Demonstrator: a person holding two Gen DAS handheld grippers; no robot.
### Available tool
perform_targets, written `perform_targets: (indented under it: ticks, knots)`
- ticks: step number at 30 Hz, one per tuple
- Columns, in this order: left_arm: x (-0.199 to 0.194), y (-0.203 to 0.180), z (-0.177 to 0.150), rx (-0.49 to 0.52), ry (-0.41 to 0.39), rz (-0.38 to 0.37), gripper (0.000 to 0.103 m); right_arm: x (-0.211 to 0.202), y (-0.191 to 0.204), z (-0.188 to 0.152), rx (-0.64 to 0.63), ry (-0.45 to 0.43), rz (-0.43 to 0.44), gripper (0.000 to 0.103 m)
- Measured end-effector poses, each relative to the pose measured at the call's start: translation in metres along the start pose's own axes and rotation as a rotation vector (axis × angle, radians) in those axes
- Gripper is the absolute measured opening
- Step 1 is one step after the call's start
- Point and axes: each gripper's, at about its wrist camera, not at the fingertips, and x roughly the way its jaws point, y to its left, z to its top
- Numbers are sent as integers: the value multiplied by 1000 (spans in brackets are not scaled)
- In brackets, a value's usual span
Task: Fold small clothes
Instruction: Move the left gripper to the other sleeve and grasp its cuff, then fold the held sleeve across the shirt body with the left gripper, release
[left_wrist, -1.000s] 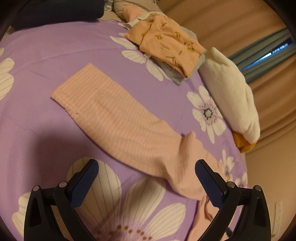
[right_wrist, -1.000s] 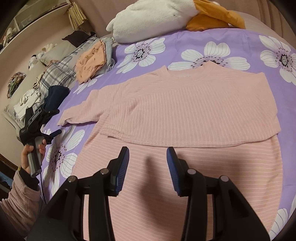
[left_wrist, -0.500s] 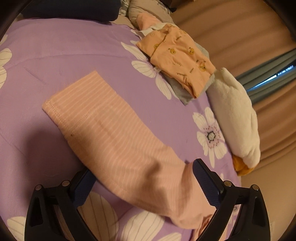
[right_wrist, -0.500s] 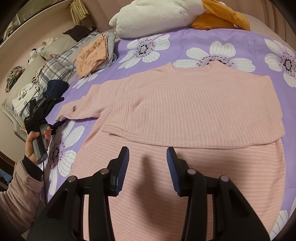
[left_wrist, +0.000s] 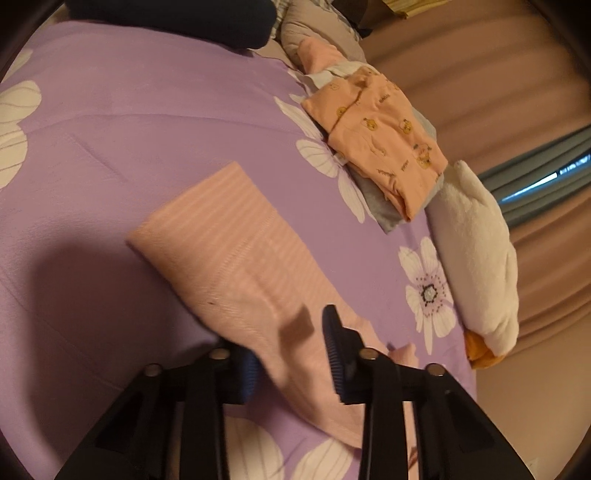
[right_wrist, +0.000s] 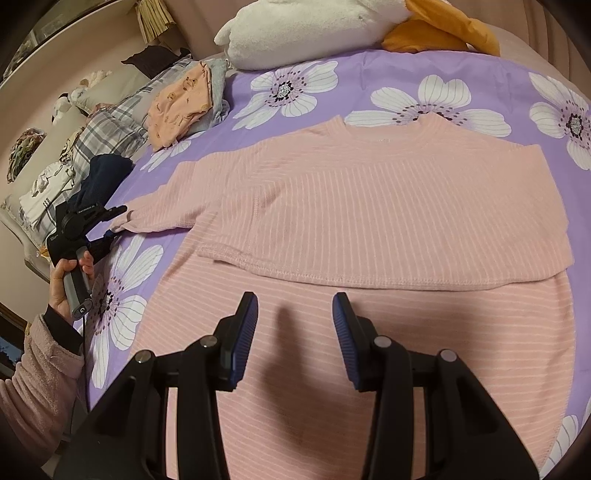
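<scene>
Left hand-held gripper (left_wrist: 291, 358): jaws just closing, sleeve (left_wrist: 236, 258) between them near the bed's (left_wrist: 110, 122) left edge.
Right hand-held gripper (right_wrist: 295, 332): released, over the shirt (right_wrist: 369, 206) mid-bed.

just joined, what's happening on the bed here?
A person with a handheld gripper in each hand is folding a pink striped top on a purple floral bedspread. The left gripper has just been closing around the outstretched sleeve, fabric between its jaws. The right gripper hangs open over the top's lower part. Its hem is already folded up. Folded clothes sit nearby.
</scene>
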Motion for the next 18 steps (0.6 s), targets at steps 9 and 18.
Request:
perform_targets:
  ticks: [9, 18]
  knots:
    - [-10, -27, 0, 104, -43, 63, 1, 1, -3, -1, 5, -6, 5, 43]
    - [-20, -134, -28, 437, -64, 79, 1, -16, -15, -6, 39, -49, 28, 43]
